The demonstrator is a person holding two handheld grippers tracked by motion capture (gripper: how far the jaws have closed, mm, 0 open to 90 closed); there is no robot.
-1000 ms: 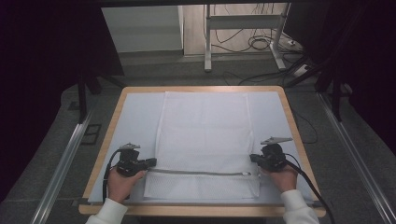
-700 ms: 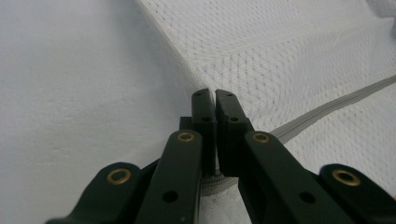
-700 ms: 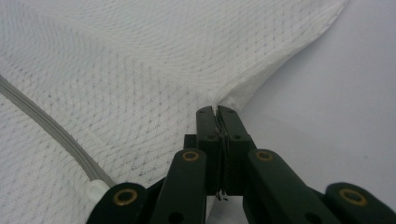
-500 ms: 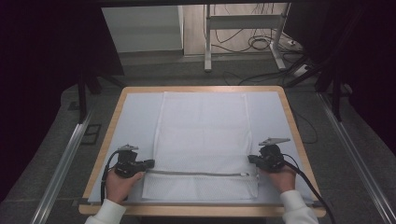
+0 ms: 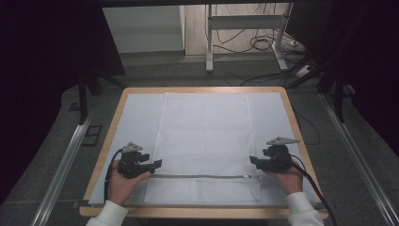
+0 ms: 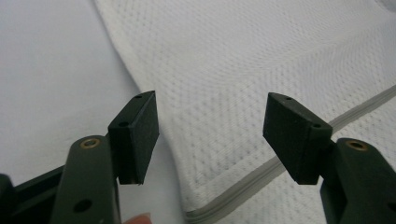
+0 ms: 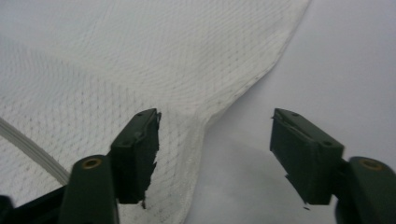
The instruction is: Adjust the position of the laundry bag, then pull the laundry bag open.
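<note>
Since the earlier frames: both sets of jaws just sprung apart, and the near stretch of the white mesh bag (image 5: 203,141) now lying flat instead of pinched at its two side edges. Hands hardly shifted otherwise.

Left gripper (image 5: 155,164) held in the left hand (image 5: 121,182) near the worktop's near-left corner, tips pointing inward at the bag's left edge. Jaws spread wide in the left gripper view, nothing pressed between the pads (image 6: 140,130); mesh fabric and the grey zipper (image 6: 280,161) visible in the gap, lower down and untouched as far as can be told.

Right gripper (image 5: 254,160) in the right hand (image 5: 287,179) toward the near-right corner, tips aimed at the bag's right edge, just above the zipper's pull end. Jaws likewise parted in the right gripper view (image 7: 212,154), with the bag's slightly lifted hem under the left pad and bare white mat (image 7: 336,56) under the right one; no grip on the cloth.

Bag spread lengthwise down the middle of the table (image 5: 287,101), far end close to the far edge, near end close to the near edge. Zipper (image 5: 202,176) running straight across from one gripper to the other, parallel to the near edge. Pale mat covering nearly the whole wooden top, with wood showing as a rim.
</note>
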